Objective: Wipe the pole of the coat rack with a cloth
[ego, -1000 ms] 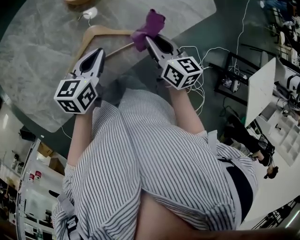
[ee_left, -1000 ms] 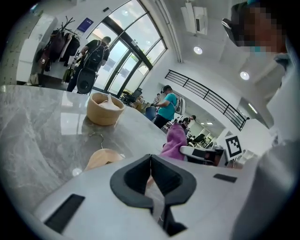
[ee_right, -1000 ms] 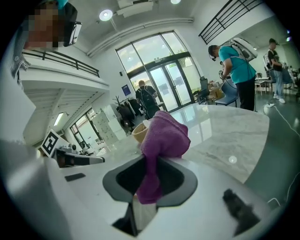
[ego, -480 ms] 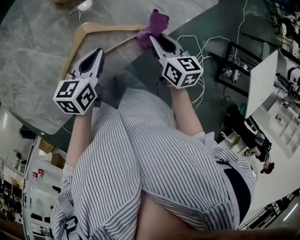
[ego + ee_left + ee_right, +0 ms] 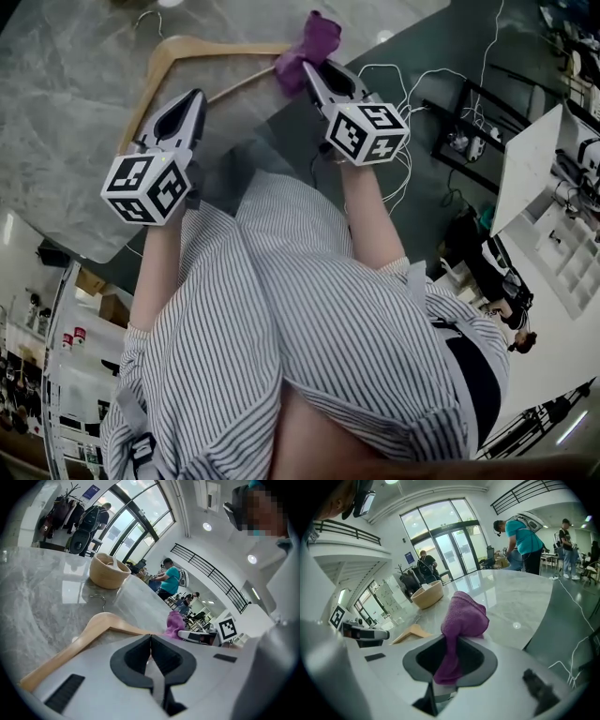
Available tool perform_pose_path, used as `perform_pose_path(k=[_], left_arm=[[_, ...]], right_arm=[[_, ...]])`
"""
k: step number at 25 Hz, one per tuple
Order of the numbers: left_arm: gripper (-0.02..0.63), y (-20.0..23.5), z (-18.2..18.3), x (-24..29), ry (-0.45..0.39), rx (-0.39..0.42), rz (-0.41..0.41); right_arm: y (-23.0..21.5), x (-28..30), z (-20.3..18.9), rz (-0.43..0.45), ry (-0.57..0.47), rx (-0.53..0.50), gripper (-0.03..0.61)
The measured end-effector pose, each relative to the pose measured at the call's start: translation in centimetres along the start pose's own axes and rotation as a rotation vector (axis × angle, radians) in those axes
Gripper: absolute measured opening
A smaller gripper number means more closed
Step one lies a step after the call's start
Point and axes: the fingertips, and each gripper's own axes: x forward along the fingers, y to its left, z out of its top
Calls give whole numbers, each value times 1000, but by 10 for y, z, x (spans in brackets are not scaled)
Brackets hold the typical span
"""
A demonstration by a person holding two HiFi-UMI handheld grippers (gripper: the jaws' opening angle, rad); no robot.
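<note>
Our right gripper (image 5: 309, 75) grips the purple cloth (image 5: 313, 42) at top centre of the head view, by the right end of the wooden hanger (image 5: 183, 49) lying on the marble table (image 5: 66, 141); our left gripper (image 5: 190, 97), upper left, is closed with nothing between its jaws

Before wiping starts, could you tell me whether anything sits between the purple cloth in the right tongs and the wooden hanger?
Nothing visible does. The purple cloth in the right gripper overlaps one end of the wooden hanger in the head view; contact is unclear. The left gripper, tongs shut, is over by the hanger's other arm.
</note>
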Motion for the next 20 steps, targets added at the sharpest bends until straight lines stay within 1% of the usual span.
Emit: perform_pose_path(k=[3,6,10,16,20], left_arm=[[12,5,-1,-2,5,-11,9],[12,8,-2,-4,6,-22,9],[12,10,-4,-2,22,-7,18],[12,15,-1,-7,18,-14,22],[12,21,-3,-8,13,-15,40]], right_arm=[[-7,5,-2,-3,-11,60,75],[-7,10,-4,-6,-7,72,75],[-10,16,-8,-1,3,86,75],[-2,19,-5,4,15,71,75],[2,23,-3,10,26,50,75]])
